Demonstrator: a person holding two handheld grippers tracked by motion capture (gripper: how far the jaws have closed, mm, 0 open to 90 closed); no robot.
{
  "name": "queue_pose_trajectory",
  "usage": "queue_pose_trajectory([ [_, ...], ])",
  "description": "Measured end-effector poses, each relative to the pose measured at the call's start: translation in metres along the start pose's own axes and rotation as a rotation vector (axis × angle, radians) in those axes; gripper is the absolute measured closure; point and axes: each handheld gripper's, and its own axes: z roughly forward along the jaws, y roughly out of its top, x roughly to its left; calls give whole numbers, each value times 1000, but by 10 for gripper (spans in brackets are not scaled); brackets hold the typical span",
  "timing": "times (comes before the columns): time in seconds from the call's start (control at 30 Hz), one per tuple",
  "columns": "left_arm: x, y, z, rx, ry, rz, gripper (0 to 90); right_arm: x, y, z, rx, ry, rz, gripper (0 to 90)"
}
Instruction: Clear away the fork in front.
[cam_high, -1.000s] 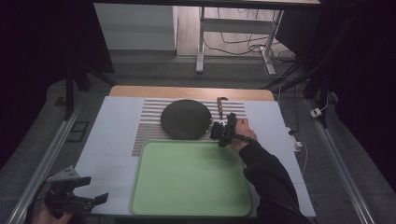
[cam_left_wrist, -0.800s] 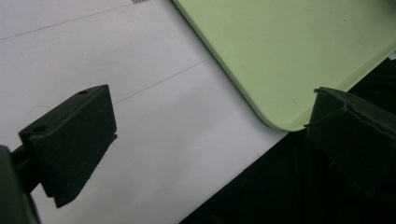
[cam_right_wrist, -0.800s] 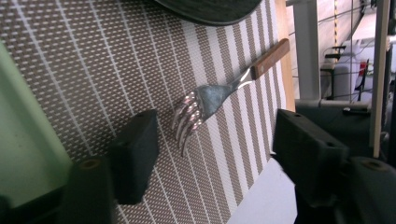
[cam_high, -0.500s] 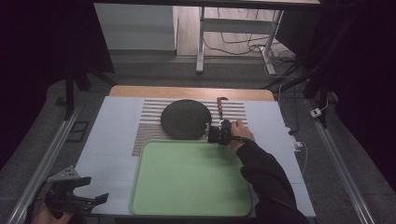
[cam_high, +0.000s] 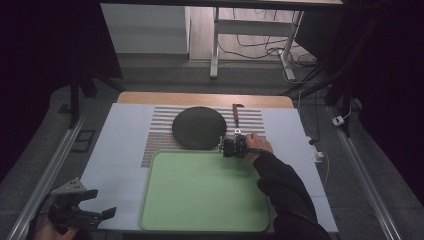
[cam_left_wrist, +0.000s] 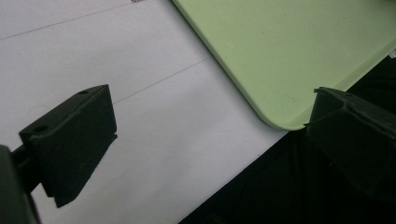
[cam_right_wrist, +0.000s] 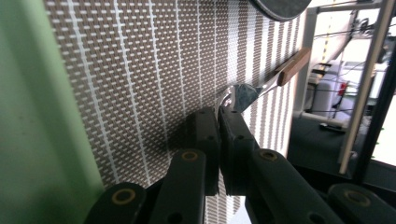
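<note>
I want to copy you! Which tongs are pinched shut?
The right tongs, pressed together on the spoon on the striped mat. The left tongs gape wide.

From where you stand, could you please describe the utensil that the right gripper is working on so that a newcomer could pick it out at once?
Start at the striped placemat beyond the green tray. To the right of the round dark plate on it lies a slim utensil with a metal end and a wooden handle. It is the only long, thin item there, and the right gripper has just closed at its metal end.
</note>
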Motion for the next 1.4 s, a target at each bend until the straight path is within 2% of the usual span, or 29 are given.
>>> queue_pose_trajectory([
  [0.07, 0, 0, 0, 0, 1, 0, 13, 0, 0, -1, -8, -21, -8, 889],
  [0.1, 0, 0, 0, 1, 0, 1, 13, 1, 0, -2, -8, -56, -9, 893],
  [0.13, 0, 0, 0, 0, 1, 1, 13, -1, 1, -3, -17, -44, -21, 895],
  [0.17, 0, 0, 0, 1, 2, 2, 13, -1, 1, -4, -19, -55, -17, 896],
  [0.37, 0, 0, 0, 0, 2, 1, 13, -2, 0, -8, -27, -47, -13, 899],
  [0.53, 0, 0, 0, 1, 1, 1, 13, -7, -2, -16, -51, -56, 15, 900],
  [0.57, 0, 0, 0, 0, 2, 1, 13, -8, -2, -19, -57, -53, 23, 900],
  [0.6, 0, 0, 0, 0, 2, 1, 13, -10, -2, -21, -56, -18, 23, 900],
  [0.67, 0, 0, 0, 1, 3, 1, 13, -11, -3, -28, -58, -55, 33, 900],
  [0.7, 0, 0, 0, 1, 3, 1, 13, -13, -4, -31, -75, -22, 43, 900],
  [0.73, 0, 0, 0, 1, 4, 1, 13, -14, -4, -33, -86, -26, 41, 900],
  [0.77, 0, 0, 0, 1, 4, 1, 13, -13, -4, -36, -94, -57, 53, 900],
  [0.8, -1, 0, 0, 1, 4, 1, 13, -13, -4, -36, -94, -57, 53, 900],
  [0.83, -1, 0, 0, 1, 4, 1, 13, -16, -4, -45, -89, -53, 58, 900],
  [0.87, -1, 0, 0, 1, 5, 1, 13, -15, -5, -47, -130, -49, 77, 900],
  [0.97, -1, 0, 0, 1, 5, 0, 13, -17, -5, -55, -140, -42, 87, 900],
  [1.03, -1, 0, 0, 1, 6, 0, 12, -20, -8, -63, -193, -27, 120, 900],
  [1.07, -1, 0, 0, 1, 6, 0, 13, -20, -9, -68, -183, -15, 142, 900],
  [1.2, -1, 0, 0, 1, 6, -1, 12, -22, -14, -78, -232, 8, 190, 900],
  [1.27, 0, 0, 0, 1, 6, -1, 12, -22, -15, -81, -247, 12, 198, 900],
  [1.4, -1, 0, 0, 1, 7, -1, 12, -20, -17, -97, -307, 48, 237, 900],
])
